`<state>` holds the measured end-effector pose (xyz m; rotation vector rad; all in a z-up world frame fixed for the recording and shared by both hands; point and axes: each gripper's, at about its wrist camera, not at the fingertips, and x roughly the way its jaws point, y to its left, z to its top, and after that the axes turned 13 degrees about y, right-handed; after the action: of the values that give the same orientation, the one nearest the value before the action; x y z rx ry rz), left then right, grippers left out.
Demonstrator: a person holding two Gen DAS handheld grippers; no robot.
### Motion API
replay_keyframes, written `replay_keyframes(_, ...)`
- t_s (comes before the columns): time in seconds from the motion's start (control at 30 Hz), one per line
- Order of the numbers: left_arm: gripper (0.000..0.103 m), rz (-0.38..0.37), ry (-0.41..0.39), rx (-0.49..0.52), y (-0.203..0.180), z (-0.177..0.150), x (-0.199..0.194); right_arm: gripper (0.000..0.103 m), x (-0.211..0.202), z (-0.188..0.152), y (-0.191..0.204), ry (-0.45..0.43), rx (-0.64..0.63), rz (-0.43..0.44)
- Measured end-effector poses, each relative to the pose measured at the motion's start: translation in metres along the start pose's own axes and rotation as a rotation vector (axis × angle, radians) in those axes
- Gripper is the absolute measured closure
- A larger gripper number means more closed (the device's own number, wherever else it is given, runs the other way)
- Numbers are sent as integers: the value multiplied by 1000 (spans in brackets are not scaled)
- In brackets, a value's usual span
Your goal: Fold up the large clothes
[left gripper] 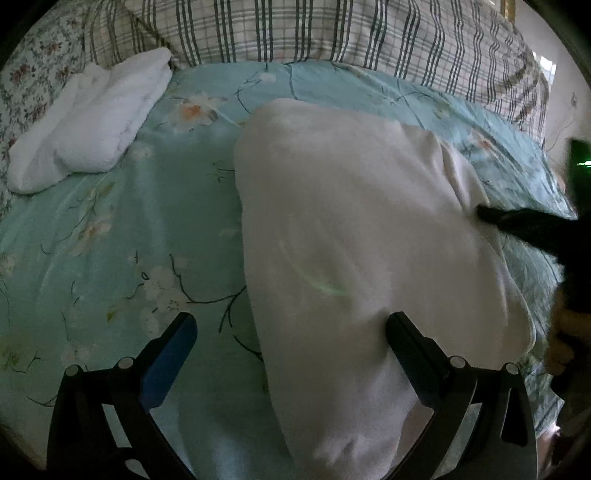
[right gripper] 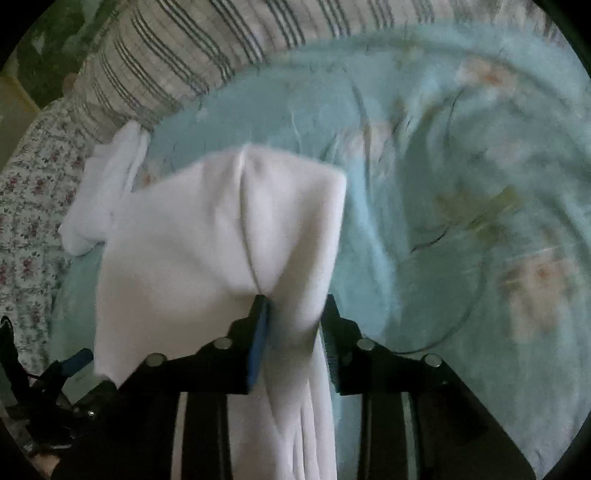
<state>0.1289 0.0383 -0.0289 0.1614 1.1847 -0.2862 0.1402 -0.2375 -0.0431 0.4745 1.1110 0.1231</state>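
White garment [right gripper: 221,229] between right gripper [right gripper: 291,314] jaws, right view only.

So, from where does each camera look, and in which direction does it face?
Left wrist: sits on the left tongs, looks down over the bed at the white garment; its wide-open fingers and the right tongs' tip show.
Right wrist: sits on the right tongs, looks down at the garment between its fingers; the left tongs show.
Both share the garment, folded white pile, plaid pillow.
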Motion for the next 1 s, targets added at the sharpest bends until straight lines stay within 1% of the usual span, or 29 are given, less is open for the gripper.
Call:
replay_keyframes(0.03, 0, -2, -1, 0, 0, 0, 1, 72, -14, -4, 7, -47, -17, -9)
replay_keyframes(0.1, 0, -6, -1, -4, 0, 1, 1, 72, -26, -11, 18, -79, -73, 14)
replay_keyframes(0.17, 0, -4, -5, -4, -1, 0, 1, 72, -20, -17, 24, -29, -127, 41)
replay_keyframes(0.2, 0, -6, -6, -3, -1, 0, 2, 72, -9, -19, 26, 21, -143, 32)
replay_keyframes(0.27, 0, -19, 0, -1, 0, -2, 3, 79, 17, -23, 20, 103, -140, -8)
replay_keyframes(0.33, 0, -20, -1, -1, 3, -3, 1, 80, 21, -24, 9, 91, -107, 33)
replay_keyframes(0.4, 0, -16, -5, -5, 5, -6, -4, 79, 13, -24, 7, 88, -93, 46)
replay_keyframes(0.47, 0, -7, -13, -8, 6, -10, -10, 76, 0, -29, 8, 75, -107, 47)
replay_keyframes(0.57, 1, 15, -26, -12, 5, -20, -22, 76, -19, -40, 14, 51, -127, 51)
replay_keyframes(0.7, 1, 18, -36, -12, 3, -37, -37, 74, -45, -59, 22, 26, -153, 76)
replay_keyframes(0.73, 1, 15, -38, -9, 1, -42, -41, 70, -47, -62, 26, 24, -157, 74)
replay_keyframes(0.77, 1, 14, -38, -7, 0, -47, -44, 62, -51, -67, 28, 20, -161, 73)
replay_keyframes(0.8, 1, 10, -32, -1, -1, -53, -47, 56, -57, -74, 29, 13, -167, 74)
replay_keyframes(0.83, 1, 3, -24, 5, -3, -58, -49, 46, -59, -76, 30, 11, -176, 74)
replay_keyframes(0.87, 1, -5, -16, 9, -3, -61, -50, 40, -63, -83, 33, 10, -193, 68)
replay_keyframes(0.9, 1, -12, -8, 8, -4, -66, -51, 38, -64, -86, 36, 13, -207, 60)
replay_keyframes(0.97, 1, -19, 3, 13, -5, -75, -52, 30, -67, -97, 40, 26, -235, 41)
replay_keyframes(1.0, 1, -17, 6, 19, -6, -78, -53, 27, -67, -100, 42, 33, -242, 36)
